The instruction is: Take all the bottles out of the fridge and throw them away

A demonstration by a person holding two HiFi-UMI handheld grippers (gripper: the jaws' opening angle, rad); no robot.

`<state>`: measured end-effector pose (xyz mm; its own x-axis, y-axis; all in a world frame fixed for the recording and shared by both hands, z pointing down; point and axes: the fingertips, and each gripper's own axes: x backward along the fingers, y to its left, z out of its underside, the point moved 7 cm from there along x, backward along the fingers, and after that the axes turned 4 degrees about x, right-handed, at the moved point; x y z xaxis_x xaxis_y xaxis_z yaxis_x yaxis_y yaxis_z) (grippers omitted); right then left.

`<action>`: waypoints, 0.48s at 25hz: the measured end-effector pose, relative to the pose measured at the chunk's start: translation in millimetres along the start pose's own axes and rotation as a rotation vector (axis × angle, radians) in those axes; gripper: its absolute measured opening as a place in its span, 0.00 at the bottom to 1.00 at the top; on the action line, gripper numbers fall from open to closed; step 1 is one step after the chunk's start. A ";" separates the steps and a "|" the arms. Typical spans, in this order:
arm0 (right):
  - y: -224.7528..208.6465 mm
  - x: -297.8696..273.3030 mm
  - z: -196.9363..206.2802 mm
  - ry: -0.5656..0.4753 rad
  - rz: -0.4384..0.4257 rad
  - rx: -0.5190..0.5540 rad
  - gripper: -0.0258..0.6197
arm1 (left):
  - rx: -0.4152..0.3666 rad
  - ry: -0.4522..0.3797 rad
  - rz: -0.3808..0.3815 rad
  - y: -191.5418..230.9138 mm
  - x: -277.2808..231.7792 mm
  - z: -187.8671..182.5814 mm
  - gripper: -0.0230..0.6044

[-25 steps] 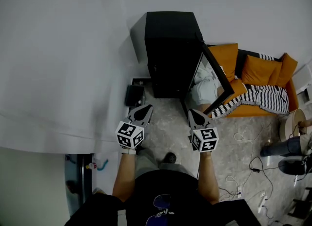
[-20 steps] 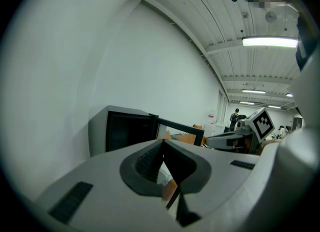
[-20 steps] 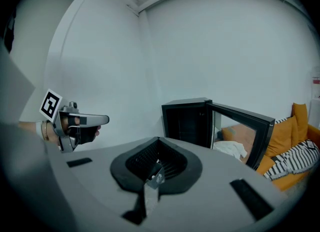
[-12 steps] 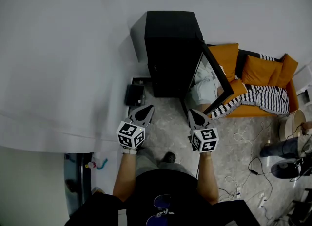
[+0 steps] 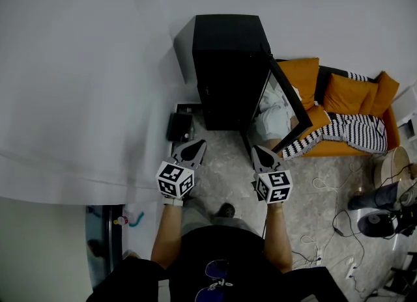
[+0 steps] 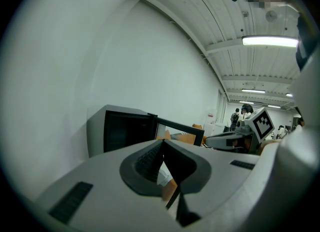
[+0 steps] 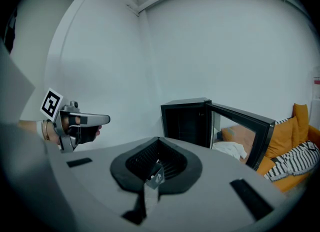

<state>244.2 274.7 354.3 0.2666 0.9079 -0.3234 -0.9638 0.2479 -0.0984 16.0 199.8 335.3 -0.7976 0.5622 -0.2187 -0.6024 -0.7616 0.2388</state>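
Here, left gripper (image 5: 193, 148) and right gripper (image 5: 259, 153) are held closed, empty; the open fridge (image 5: 228, 66) is seen ahead of them.

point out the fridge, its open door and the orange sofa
fridge (image 5: 228, 73), head view, middle of the black cabinet
open door (image 5: 290, 89), head view, upper edge of its frame
orange sofa (image 5: 345, 92), head view, back cushion

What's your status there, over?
Left tool and right tool shut, empty. Fridge door open; no bottles visible inside. Nothing seen blocking the approach.
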 end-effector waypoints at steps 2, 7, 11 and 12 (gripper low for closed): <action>-1.1 -1.4 0.4 0.003 0.001 0.000 0.05 | 0.001 0.001 0.001 1.1 -2.0 0.5 0.05; -5.5 -2.1 2.0 0.002 0.005 0.005 0.05 | 0.004 0.003 0.005 1.0 -5.8 1.3 0.05; -7.5 -4.0 1.6 0.003 0.008 0.004 0.05 | 0.004 0.003 0.007 2.4 -8.6 0.5 0.05; -8.0 -4.8 1.4 0.004 0.009 0.004 0.05 | 0.004 0.003 0.007 3.0 -9.5 0.4 0.05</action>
<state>250.6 268.9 358.0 0.2583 0.9087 -0.3279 -0.9661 0.2413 -0.0922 21.7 192.3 338.4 -0.8017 0.5557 -0.2200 -0.5968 -0.7644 0.2441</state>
